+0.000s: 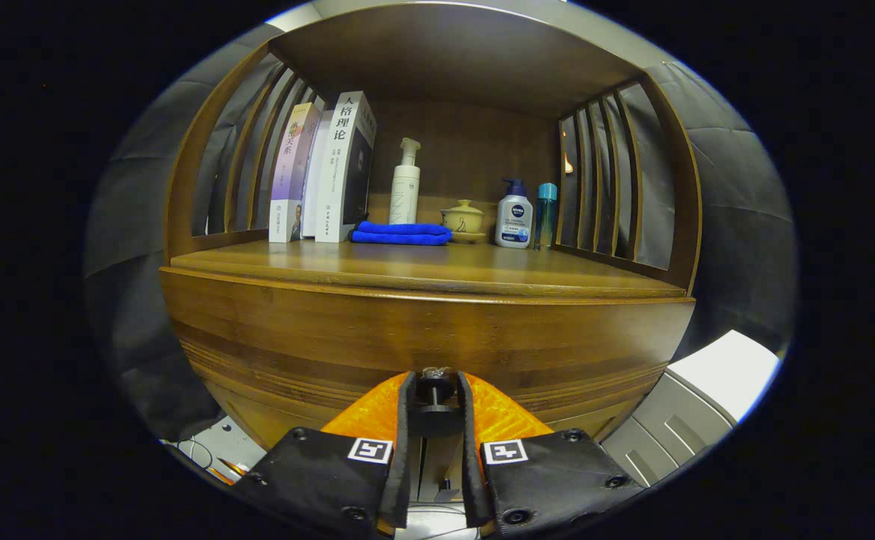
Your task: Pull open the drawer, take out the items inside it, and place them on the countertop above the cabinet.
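The drawer knob (pixel 436 384) sits at 12 o'clock from the jaws, lodged between both fingertips; the jaws (pixel 436 390) pinch its stem, each side pressing on it. The knob is mounted on the drawer front (pixel 422 337), directly ahead. Above the front lies the tabletop (pixel 422 266). At its rear, from 10 to 2 o'clock: upright books (pixel 325 172), a folded blue cloth (pixel 401 233), a white pump bottle (pixel 406 186), a lidded cup (pixel 463 217), a lotion bottle (pixel 514 215), and a teal bottle (pixel 546 214).
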`<state>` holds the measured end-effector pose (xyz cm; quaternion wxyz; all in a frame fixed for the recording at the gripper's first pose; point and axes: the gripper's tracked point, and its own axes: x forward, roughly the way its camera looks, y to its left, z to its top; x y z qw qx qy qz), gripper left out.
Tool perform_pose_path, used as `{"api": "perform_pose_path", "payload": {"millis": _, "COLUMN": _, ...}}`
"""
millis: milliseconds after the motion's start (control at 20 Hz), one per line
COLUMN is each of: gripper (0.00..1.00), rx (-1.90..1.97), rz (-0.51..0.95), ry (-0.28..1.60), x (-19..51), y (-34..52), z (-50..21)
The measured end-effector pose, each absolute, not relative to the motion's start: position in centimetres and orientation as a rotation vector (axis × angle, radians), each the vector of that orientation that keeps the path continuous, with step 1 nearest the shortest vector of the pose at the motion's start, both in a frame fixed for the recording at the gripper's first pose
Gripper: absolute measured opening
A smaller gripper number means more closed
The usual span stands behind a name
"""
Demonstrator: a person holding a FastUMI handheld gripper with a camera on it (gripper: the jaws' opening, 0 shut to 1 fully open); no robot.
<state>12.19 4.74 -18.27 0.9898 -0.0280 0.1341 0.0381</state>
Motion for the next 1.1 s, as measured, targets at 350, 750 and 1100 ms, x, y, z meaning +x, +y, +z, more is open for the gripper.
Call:
{"api": "perform_pose_path", "payload": {"millis": 350, "gripper": 0.3, "rx": -0.075, "rz": 0.068, "ry": 0.263, "x": 8.9, "y": 4.4, "z": -18.1}}
{"api": "perform_pose_path", "payload": {"millis": 750, "gripper": 0.31, "rx": -0.072, "rz": 0.035, "ry": 0.276, "x": 4.9, "y": 3.7, "z": -18.1}}
{"api": "perform_pose_path", "payload": {"millis": 1100, "gripper": 0.31, "rx": -0.054, "rz": 0.045, "ry": 0.294, "x": 2.2, "y": 4.0, "z": -18.4}}
